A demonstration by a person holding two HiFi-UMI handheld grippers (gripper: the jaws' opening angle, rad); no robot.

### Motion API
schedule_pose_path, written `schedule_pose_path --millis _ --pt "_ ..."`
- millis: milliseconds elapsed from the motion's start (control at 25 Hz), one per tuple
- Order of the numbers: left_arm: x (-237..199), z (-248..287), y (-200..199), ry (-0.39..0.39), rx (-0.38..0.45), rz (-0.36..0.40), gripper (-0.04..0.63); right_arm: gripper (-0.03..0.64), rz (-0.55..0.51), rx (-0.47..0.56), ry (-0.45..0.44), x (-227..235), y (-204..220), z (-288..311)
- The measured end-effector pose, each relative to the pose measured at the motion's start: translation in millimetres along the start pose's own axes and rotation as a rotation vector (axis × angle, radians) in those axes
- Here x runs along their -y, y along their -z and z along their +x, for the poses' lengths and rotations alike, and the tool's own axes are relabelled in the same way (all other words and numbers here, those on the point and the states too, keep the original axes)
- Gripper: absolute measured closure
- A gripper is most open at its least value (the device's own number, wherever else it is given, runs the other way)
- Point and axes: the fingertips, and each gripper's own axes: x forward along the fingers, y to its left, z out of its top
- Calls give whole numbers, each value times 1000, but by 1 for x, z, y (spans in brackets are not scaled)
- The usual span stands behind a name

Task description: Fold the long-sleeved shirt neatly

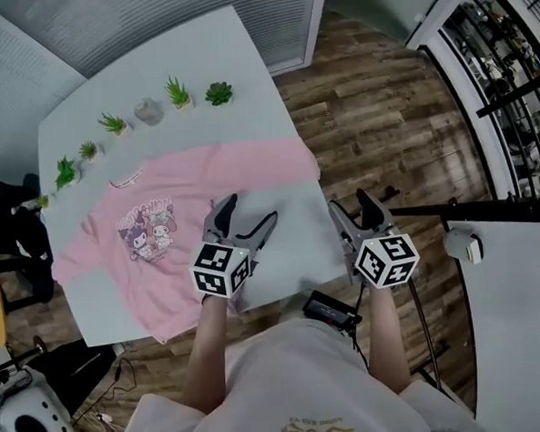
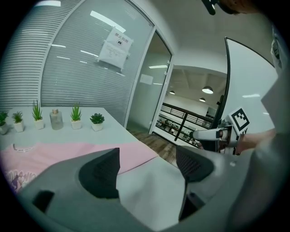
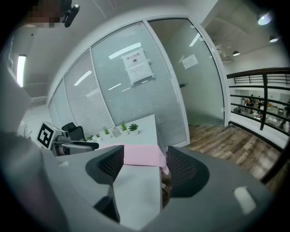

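The pink long-sleeved shirt (image 1: pixel 163 263) lay spread flat, print side up, on the white surface (image 1: pixel 215 68), its collar toward the far edge and one sleeve stretched out toward 2 o'clock. In the head view the left claw (image 1: pixel 248 212) sat at the shirt's near right side, with most of the cloth running off to its 9 and 10 o'clock. Its own view showed the left claw (image 2: pixel 147 165) spread wide with nothing in it, only bare surface between the pads and the shirt (image 2: pixel 68 154) beyond. The right claw (image 1: pixel 349 202) hung off the surface's right edge over the wooden floor (image 1: pixel 382 112), the sleeve end at its 11 o'clock. It was likewise wide open and empty (image 3: pixel 145 165), with the shirt (image 3: pixel 140 154) ahead at 12 o'clock. The chest print (image 1: pixel 148 229) showed cartoon figures under pink lettering too small to read. A paper notice (image 2: pixel 114 47) on the glass wall carried print that could not be read either. Small potted plants (image 1: pixel 179 93) lined the far edge.
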Motion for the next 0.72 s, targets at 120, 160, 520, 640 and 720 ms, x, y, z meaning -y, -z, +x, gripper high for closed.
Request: schedule_pose_path --millis 120,160,520,640,720 --pt "-10 14 3 -17 -25 -8 207 319 8 -16 -4 14 -2 15" --pt "-12 18 4 -22 -35 -5 209 321 8 -22 -7 18 -1 20" --pt "-29 51 26 -68 -130 -13 209 322 -51 -99 -15 55 12 54" --pt "-35 56 31 -85 -139 -37 210 324 -42 -115 -21 64 17 61" --pt "-39 58 35 -97 -144 -54 211 331 -15 -116 -33 67 20 65"
